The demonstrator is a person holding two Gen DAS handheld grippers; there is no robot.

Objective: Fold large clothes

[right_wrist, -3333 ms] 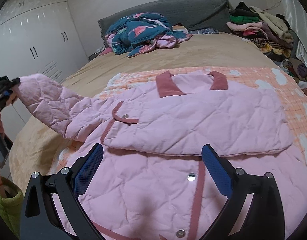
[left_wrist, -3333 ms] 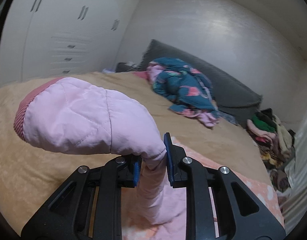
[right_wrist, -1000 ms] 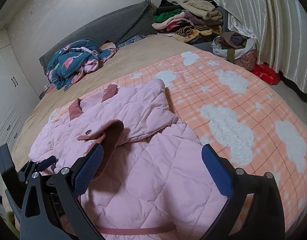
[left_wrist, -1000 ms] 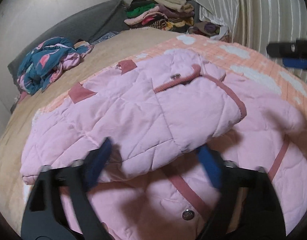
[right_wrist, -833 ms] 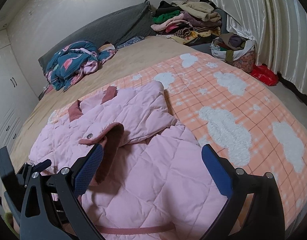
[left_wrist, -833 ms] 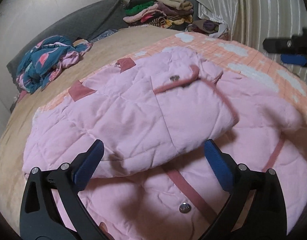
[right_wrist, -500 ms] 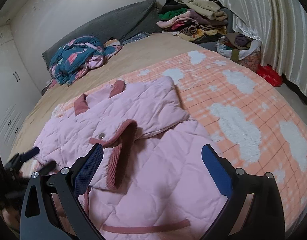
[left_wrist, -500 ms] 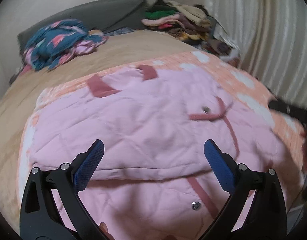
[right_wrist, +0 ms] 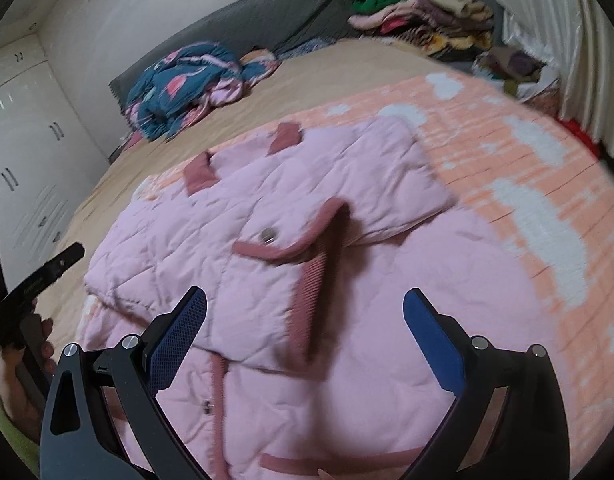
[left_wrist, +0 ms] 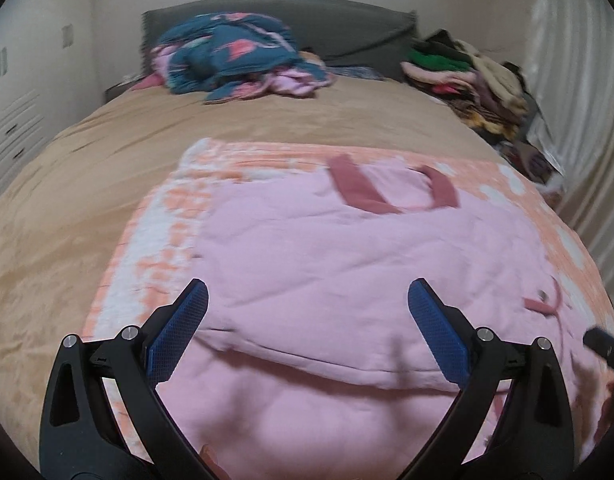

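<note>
A pink quilted coat (left_wrist: 347,264) (right_wrist: 275,240) with dusty-rose trim lies flat on an orange cloud-print blanket (left_wrist: 147,248) (right_wrist: 539,216) on the bed. Both sleeves are folded across its chest; the top sleeve ends in a ribbed rose cuff (right_wrist: 319,276) near a snap button (right_wrist: 268,234). My left gripper (left_wrist: 307,328) hovers open above the coat's left lower part, holding nothing. My right gripper (right_wrist: 303,332) hovers open above the folded cuff, also holding nothing. The left gripper's black frame (right_wrist: 31,292) and the hand holding it show at the left edge of the right wrist view.
A crumpled teal and pink garment (left_wrist: 231,56) (right_wrist: 187,80) lies near the grey headboard (left_wrist: 347,28). A pile of mixed clothes (left_wrist: 467,80) (right_wrist: 423,12) sits at the far right corner by the curtain. White wardrobes (right_wrist: 23,152) stand on the left. Tan bedspread (left_wrist: 67,200) surrounds the blanket.
The left gripper let go of the sleeve, which now lies folded across the chest. It then swung leftward over the coat. The right gripper drew closer over the cuff.
</note>
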